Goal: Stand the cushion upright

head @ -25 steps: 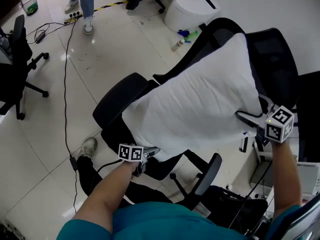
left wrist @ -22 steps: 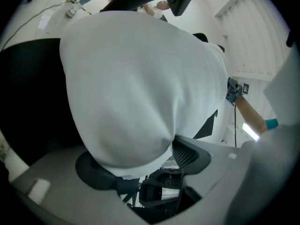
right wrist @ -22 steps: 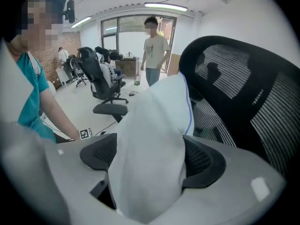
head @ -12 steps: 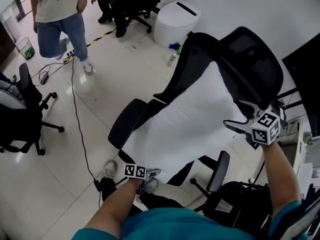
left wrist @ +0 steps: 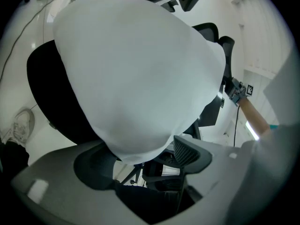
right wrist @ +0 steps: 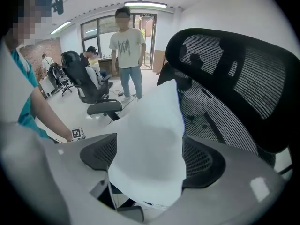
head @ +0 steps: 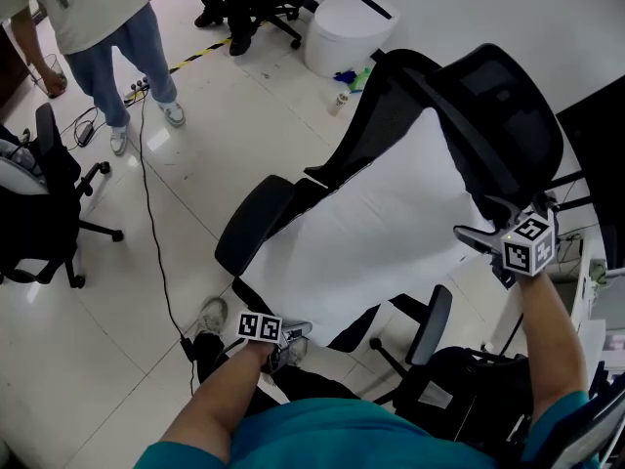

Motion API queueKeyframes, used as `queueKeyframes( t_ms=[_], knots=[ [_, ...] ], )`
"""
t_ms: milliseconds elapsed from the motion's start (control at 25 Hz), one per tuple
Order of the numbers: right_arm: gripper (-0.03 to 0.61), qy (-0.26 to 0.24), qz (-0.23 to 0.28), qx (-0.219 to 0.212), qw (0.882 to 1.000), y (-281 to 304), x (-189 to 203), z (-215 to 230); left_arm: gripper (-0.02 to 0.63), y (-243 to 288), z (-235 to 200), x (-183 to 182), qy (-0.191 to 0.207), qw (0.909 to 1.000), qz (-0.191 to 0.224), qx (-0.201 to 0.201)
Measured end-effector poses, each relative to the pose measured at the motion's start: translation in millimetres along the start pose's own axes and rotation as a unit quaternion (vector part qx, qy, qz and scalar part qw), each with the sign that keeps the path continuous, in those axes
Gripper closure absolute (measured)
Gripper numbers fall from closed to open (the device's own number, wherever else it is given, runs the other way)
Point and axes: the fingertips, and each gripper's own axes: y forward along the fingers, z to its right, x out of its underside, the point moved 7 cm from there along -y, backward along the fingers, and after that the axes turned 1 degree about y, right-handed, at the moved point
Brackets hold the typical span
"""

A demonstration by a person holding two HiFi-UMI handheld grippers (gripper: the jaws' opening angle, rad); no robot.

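Cushion (head: 381,233) leaning on chair (head: 498,106): slip risk.
Right gripper (head: 480,221) clamped on top edge; left gripper (head: 290,332) pinching lower corner, jaws just eased wider; likely dropped if loosened further.

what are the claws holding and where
the white fabric cushion: right claw pinches its right corner, left claw, jaws just opened slightly, its lower corner.

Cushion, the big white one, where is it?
In the head view the cushion sits mid-picture on the black office chair, leaning against its mesh backrest at the upper right.
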Motion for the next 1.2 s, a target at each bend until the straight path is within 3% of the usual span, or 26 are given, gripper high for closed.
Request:
queueKeyframes(
  t_ms=[280, 400, 520, 680, 840, 920, 1080, 1200],
  knots=[
    [0.138, 0.004, 0.032, -0.004, 0.999, -12, -3, -18, 0.241, -53, -5, 44, -0.02, 0.9996, -0.017, 0.01],
    [0.153, 0.034, 0.078, -0.009, 0.996, -32, -2, -34, 0.25, -95, 37, 43, 0.042, 0.9974, -0.009, 0.058],
    [0.227, 0.066, 0.142, -0.021, 0.987, -66, -3, -60, 0.259, -154, 102, 14, 0.14, 0.9847, 0.026, 0.101],
    [0.385, 0.12, 0.226, -0.036, 0.966, -129, 4, -94, 0.326, -209, 205, -30, 0.256, 0.9536, 0.081, 0.136],
    [0.5, 0.219, 0.333, -0.027, 0.917, -166, 24, -162, 0.405, -266, 281, -90, 0.388, 0.9051, 0.07, 0.159],
    [0.534, 0.251, 0.366, -0.015, 0.896, -176, 31, -200, 0.448, -291, 310, -104, 0.421, 0.8861, 0.065, 0.183],
    [0.575, 0.282, 0.405, 0.022, 0.869, -191, 42, -266, 0.515, -322, 355, -111, 0.473, 0.8516, 0.046, 0.222],
    [0.577, 0.298, 0.426, 0.044, 0.853, -205, 50, -310, 0.57, -333, 378, -104, 0.493, 0.8365, 0.036, 0.237]
  ],
)
